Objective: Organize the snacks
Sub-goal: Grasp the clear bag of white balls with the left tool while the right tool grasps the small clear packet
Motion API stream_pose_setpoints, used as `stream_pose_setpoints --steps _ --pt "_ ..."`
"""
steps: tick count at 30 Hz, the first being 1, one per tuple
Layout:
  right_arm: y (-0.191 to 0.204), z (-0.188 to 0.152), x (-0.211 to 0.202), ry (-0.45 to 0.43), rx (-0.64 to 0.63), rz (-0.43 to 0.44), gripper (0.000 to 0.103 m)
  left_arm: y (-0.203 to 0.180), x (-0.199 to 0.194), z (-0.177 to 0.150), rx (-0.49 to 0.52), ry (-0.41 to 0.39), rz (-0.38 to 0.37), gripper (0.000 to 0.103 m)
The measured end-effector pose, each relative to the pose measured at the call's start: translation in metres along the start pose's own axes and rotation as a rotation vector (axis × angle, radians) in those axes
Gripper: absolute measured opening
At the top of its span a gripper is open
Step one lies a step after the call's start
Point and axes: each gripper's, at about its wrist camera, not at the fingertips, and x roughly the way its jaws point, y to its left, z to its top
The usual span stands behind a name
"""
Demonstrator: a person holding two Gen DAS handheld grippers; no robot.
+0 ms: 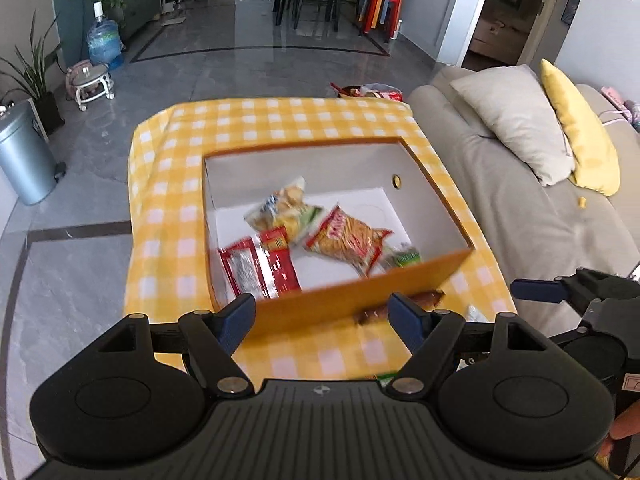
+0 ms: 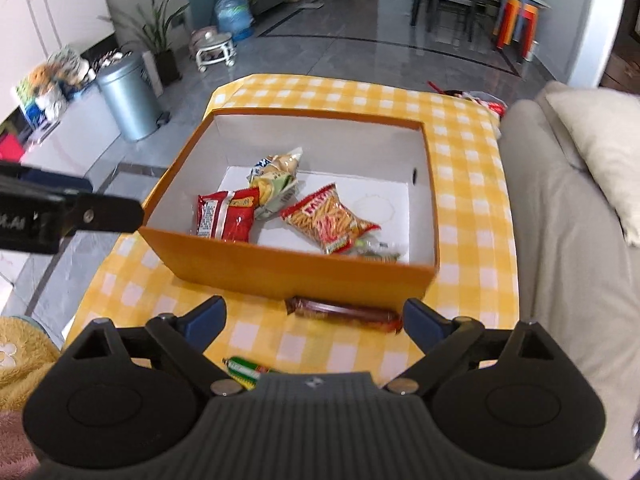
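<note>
An orange box (image 2: 280, 268) with a white inside sits mid-table on the yellow checked cloth (image 2: 472, 184), holding, left to right, a red packet (image 2: 226, 216), a pale biscuit bag (image 2: 276, 176) and a bag of orange sticks (image 2: 328, 220). A brown bar (image 2: 344, 314) lies just outside its near wall, and a green-striped stick (image 2: 246, 370) near the table's front edge is half hidden by the right gripper (image 2: 314, 316). Both that and the left gripper (image 1: 322, 314) gape wide with nothing between the jaws; the left view is blurred.

Grey tiled floor (image 1: 240, 68), beige sofa (image 1: 520, 200), daylight.
</note>
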Motion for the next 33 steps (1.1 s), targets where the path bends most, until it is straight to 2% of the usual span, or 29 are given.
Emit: stream_pose_setpoints --steps 4,8,12,18,23,26,29,33 --pt "0.000 -0.030 -0.004 -0.018 0.039 -0.008 0.091 -0.006 0.003 -0.027 0.006 0.017 -0.015 0.088" --pt "-0.001 -0.058 -0.001 0.010 0.060 -0.015 0.090 -0.012 0.010 -0.053 0.012 0.064 -0.052 0.088" --pt "-0.003 -0.085 0.006 0.072 0.087 -0.010 0.089 -0.014 0.019 -0.078 -0.014 0.117 -0.059 0.088" --pt "-0.016 -0.121 0.025 0.196 0.174 0.006 0.079 -0.014 0.031 -0.105 -0.024 0.198 -0.052 0.088" --pt "-0.030 -0.132 0.036 0.247 0.268 0.018 0.074 -0.009 0.042 -0.114 -0.055 0.242 -0.047 0.088" --pt "-0.029 -0.136 0.043 0.270 0.275 0.022 0.070 -0.010 0.053 -0.114 -0.054 0.273 -0.049 0.087" --pt "-0.027 -0.134 0.047 0.253 0.261 0.005 0.067 -0.010 0.068 -0.114 -0.075 0.318 -0.027 0.086" --pt "-0.022 -0.129 0.052 0.216 0.207 0.033 0.067 -0.007 0.090 -0.117 -0.129 0.366 0.019 0.086"
